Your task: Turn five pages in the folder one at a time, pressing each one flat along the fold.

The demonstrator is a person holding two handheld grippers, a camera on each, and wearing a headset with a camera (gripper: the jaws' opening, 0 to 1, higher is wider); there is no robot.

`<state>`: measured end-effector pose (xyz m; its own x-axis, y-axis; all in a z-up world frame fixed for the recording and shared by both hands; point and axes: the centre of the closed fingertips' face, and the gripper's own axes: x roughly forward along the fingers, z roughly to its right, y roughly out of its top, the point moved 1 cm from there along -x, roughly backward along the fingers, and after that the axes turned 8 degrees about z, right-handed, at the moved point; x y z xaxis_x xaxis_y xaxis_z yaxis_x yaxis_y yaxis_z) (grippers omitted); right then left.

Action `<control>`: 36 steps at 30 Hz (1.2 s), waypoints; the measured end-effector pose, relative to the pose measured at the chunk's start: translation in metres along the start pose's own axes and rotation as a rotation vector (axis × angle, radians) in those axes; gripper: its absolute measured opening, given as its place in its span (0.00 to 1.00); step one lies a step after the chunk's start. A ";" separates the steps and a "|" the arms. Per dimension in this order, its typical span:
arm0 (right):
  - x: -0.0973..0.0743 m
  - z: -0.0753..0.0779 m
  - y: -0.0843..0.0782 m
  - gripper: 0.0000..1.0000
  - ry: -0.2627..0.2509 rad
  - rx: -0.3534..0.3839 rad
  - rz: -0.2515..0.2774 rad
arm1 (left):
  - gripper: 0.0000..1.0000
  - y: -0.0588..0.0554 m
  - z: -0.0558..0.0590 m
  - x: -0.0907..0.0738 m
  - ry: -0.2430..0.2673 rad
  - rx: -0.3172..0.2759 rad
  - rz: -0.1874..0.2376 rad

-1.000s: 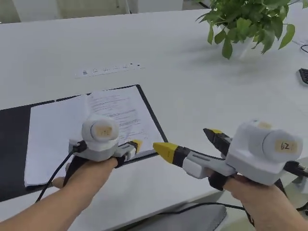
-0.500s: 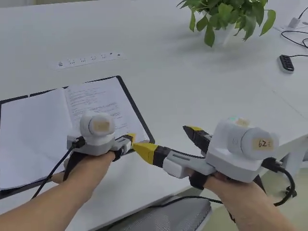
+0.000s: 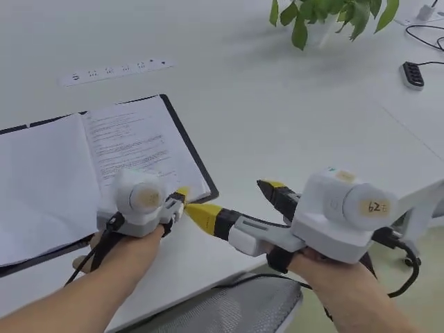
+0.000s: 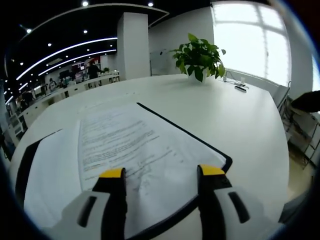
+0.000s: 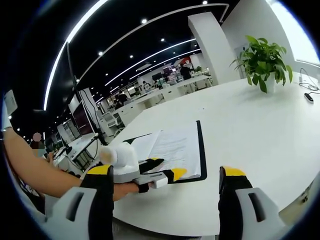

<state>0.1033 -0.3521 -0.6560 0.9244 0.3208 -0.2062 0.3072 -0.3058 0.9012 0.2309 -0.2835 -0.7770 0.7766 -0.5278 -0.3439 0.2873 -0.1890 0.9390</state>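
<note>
Open black folder (image 3: 189, 146) lies flat on the white table (image 3: 277, 104), both yellow-tipped tools gaping, left gripper (image 4: 162, 172) over its near-right corner, right gripper (image 3: 236, 199) just beside, so I'd nip only the top printed sheet (image 3: 132, 146) there.

One folder (image 3: 132, 146), open, centre left of head view; two pages (image 3: 41, 187) showing. Two grippers, lower middle: left gripper (image 3: 179, 198), right gripper (image 3: 232, 196); two yellow-tipped fingers (image 4: 112, 200) each. One potted plant (image 3: 326, 14), top right. One white socket strip (image 3: 114, 69), upper left. One black button unit (image 3: 412, 75), right edge. One table (image 3: 277, 104).
</note>
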 end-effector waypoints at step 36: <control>0.014 0.004 -0.013 0.78 0.007 0.019 -0.046 | 0.07 0.000 -0.028 -0.002 0.048 0.005 0.099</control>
<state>0.1130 -0.3475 -0.6717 0.9078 0.3407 -0.2446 0.3534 -0.3073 0.8836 0.2449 -0.2598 -0.7769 0.8270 -0.5040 -0.2491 0.2049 -0.1423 0.9684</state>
